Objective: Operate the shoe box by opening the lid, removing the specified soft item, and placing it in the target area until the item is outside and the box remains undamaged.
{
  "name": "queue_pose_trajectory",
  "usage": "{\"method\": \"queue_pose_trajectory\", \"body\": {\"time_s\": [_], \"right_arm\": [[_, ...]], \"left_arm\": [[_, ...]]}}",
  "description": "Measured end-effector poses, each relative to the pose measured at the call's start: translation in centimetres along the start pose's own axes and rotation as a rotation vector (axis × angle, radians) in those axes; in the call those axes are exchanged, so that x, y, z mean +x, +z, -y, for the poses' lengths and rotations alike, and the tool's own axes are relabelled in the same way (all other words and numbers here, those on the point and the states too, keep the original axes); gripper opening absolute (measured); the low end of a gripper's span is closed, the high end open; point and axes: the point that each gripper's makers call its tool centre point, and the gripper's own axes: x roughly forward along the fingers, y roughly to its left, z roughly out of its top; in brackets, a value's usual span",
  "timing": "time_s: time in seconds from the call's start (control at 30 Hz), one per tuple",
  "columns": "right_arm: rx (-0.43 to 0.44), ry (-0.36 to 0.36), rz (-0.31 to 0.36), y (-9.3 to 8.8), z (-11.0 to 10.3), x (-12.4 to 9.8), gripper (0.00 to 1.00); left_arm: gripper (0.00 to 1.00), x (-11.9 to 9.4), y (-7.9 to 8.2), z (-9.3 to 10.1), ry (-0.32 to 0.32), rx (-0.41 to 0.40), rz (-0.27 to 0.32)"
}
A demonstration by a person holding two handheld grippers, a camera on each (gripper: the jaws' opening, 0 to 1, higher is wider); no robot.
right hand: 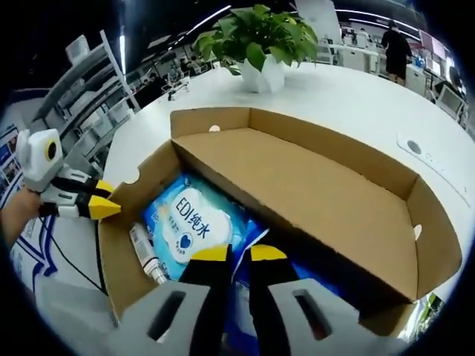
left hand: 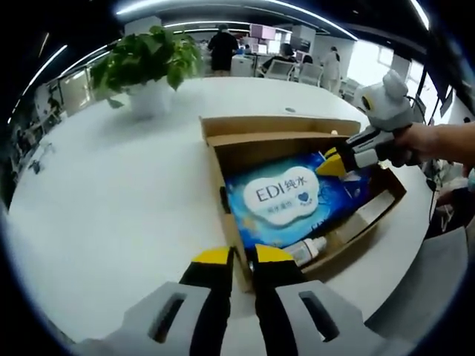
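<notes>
Two grippers are working the open shoe box (left hand: 297,141) on the white bench (left hand: 111,193): the left gripper (left hand: 243,256) is pinching the box's front wall, steadying it, while the right gripper (right hand: 237,254), jaws nearly together, should be gripping the wipes pack (right hand: 193,222) by its soft edge and lifting straight up. Inside the box, one blue wipes pack is lying flat beside one small bottle (right hand: 145,256).

In the right gripper view, the right hand-held gripper (right hand: 231,255) covers the near end of the blue wipes pack (right hand: 194,222), and the raised box lid (right hand: 297,200) hides part of the pack's side. A small bottle (right hand: 146,256) lies beside the pack, its label too small to read. In the left gripper view, the left hand-held gripper (left hand: 243,257) hides the shoe box (left hand: 245,148) wall's near corner. Distant people (left hand: 223,48) are blurred.
</notes>
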Motion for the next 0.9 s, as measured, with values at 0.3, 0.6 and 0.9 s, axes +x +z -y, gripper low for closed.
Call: {"method": "queue_pose_trajectory", "body": {"time_s": [0.3, 0.6, 0.9], "right_arm": [[-0.035, 0.001, 0.012, 0.2, -0.5, -1.0, 0.0], [-0.028, -0.008, 0.013, 0.3, -0.4, -2.2, 0.0], [-0.038, -0.021, 0.007, 0.2, 0.1, -3.8, 0.0]], "left_arm": [[0.07, 0.0, 0.0, 0.0, -0.006, -0.013, -0.004], [0.08, 0.0, 0.0, 0.0, -0.002, 0.0, -0.017], [0.07, 0.0, 0.0, 0.0, 0.0, 0.013, -0.031]]}}
